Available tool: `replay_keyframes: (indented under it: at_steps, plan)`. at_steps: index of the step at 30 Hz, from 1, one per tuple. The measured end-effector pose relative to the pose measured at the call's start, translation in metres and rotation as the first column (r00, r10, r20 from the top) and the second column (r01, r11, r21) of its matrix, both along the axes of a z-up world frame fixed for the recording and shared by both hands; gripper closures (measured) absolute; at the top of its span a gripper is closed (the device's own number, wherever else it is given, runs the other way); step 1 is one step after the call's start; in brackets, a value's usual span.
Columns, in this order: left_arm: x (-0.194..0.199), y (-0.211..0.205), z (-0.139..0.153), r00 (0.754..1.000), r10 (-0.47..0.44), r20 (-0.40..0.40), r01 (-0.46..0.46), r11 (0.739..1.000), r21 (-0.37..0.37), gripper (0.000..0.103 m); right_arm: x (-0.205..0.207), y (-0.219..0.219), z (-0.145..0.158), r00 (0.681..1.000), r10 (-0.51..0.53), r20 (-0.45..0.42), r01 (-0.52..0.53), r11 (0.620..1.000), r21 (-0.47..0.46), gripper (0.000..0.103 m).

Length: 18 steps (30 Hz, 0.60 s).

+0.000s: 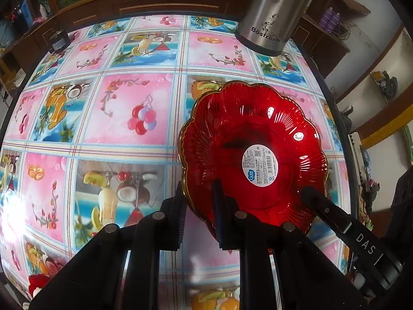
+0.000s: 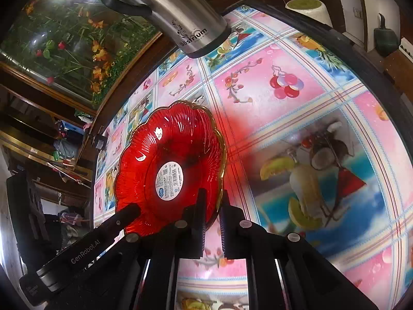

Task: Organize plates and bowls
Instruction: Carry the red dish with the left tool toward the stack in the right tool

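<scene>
Left gripper (image 1: 198, 214) jaws astride red plate (image 1: 254, 152) rim

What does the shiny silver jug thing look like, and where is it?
Find the table's fruit-print cloth, then look to its far edge beyond the red plate. The steel jug stands there, tall and silver with a black scrollwork logo.

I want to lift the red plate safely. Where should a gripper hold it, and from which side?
Grip the wavy rim of the red plate, coming from the near edge, one finger inside and one outside. The plate is wide and shallow, so only its raised thin rim fits between fingers.
</scene>
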<state>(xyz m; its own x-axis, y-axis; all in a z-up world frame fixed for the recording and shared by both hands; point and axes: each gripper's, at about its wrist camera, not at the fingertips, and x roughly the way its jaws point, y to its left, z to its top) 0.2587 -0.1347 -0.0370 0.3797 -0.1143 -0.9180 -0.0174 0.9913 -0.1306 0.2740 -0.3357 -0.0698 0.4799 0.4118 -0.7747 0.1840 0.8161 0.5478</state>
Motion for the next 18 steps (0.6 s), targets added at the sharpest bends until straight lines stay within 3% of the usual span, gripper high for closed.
replay_keyframes:
  at_steps: [18]
  plan:
    - [-0.048, 0.006, 0.015, 0.999, -0.015, 0.029, 0.015, 1.000, -0.015, 0.087, -0.051, 0.006, 0.021, 0.999, 0.002, 0.037, -0.001, 1.000, -0.017, 0.094]
